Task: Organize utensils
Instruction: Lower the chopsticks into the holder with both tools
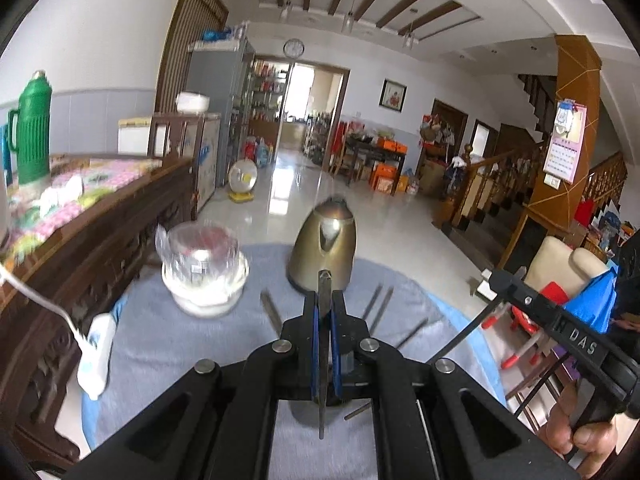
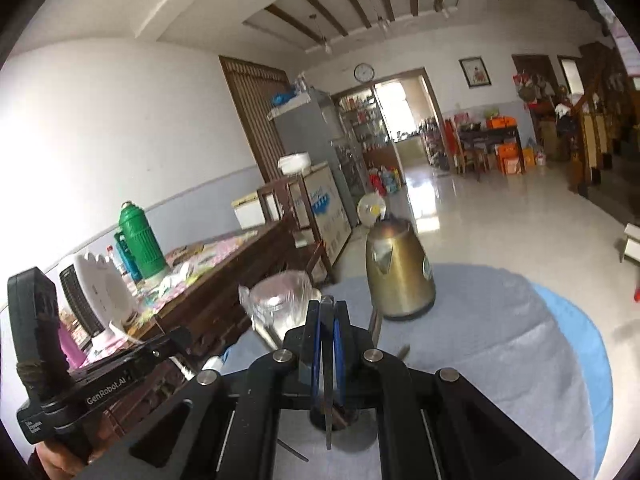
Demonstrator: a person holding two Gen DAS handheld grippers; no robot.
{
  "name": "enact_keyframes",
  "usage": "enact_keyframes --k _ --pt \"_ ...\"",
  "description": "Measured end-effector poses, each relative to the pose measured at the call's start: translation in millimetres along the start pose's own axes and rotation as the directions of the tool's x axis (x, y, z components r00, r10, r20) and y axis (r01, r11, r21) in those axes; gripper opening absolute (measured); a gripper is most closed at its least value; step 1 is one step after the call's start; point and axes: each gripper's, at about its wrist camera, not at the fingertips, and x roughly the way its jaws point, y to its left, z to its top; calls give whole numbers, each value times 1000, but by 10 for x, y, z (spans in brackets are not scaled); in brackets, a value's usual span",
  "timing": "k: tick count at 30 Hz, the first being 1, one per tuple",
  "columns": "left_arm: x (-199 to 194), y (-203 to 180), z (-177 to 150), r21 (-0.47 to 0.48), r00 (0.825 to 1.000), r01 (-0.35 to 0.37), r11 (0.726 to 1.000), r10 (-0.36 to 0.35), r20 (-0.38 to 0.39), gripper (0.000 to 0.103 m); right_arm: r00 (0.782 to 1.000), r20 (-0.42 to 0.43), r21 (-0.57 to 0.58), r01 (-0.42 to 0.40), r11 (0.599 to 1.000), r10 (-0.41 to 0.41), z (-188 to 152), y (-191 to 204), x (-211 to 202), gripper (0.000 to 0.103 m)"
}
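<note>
My left gripper (image 1: 324, 308) is shut on a dark chopstick (image 1: 323, 408) that runs between the blue pads and sticks out front and back. Several more chopsticks (image 1: 378, 306) lie loose on the grey cloth of the round table (image 1: 160, 344) ahead. My right gripper (image 2: 327, 316) is shut on another dark chopstick (image 2: 328, 420). Below its rear end I see a dark round holder (image 2: 344, 420), partly hidden by the gripper. One chopstick (image 2: 294, 453) lies on the cloth below it.
A brass-coloured kettle (image 1: 326, 246) stands at the table's far side, also in the right wrist view (image 2: 400, 270). A clear glass jar on a white base (image 1: 204, 272) stands left of it. A white power strip (image 1: 96, 352) lies at the left edge. A wooden bench (image 1: 100, 216) flanks the table.
</note>
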Motion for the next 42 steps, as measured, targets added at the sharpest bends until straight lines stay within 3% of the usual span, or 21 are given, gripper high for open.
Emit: enact_keyframes --k 5,12,20,37,40,42 --pt "14 -94 186 23 997 4 1000 -5 76 5 997 66 -28 51 998 -49 118 100 34 6" --pt "213 -164 91 35 995 -13 999 10 104 6 993 87 -55 87 995 -82 54 162 209 6" --pt "459 -109 -138 8 999 -20 1000 20 42 6 996 19 -24 83 996 -83 -157 -2 414 6" --pt "562 8 -316 13 997 -64 998 64 -49 6 994 -95 13 53 998 -52 -354 -72 625 8" --pt "503 7 -390 49 994 -89 995 92 -62 20 992 -121 62 25 998 -18 -386 -149 651 9" --pt "455 23 -431 49 992 -99 994 102 -71 53 990 -140 100 7 995 7 -403 -209 658 9"
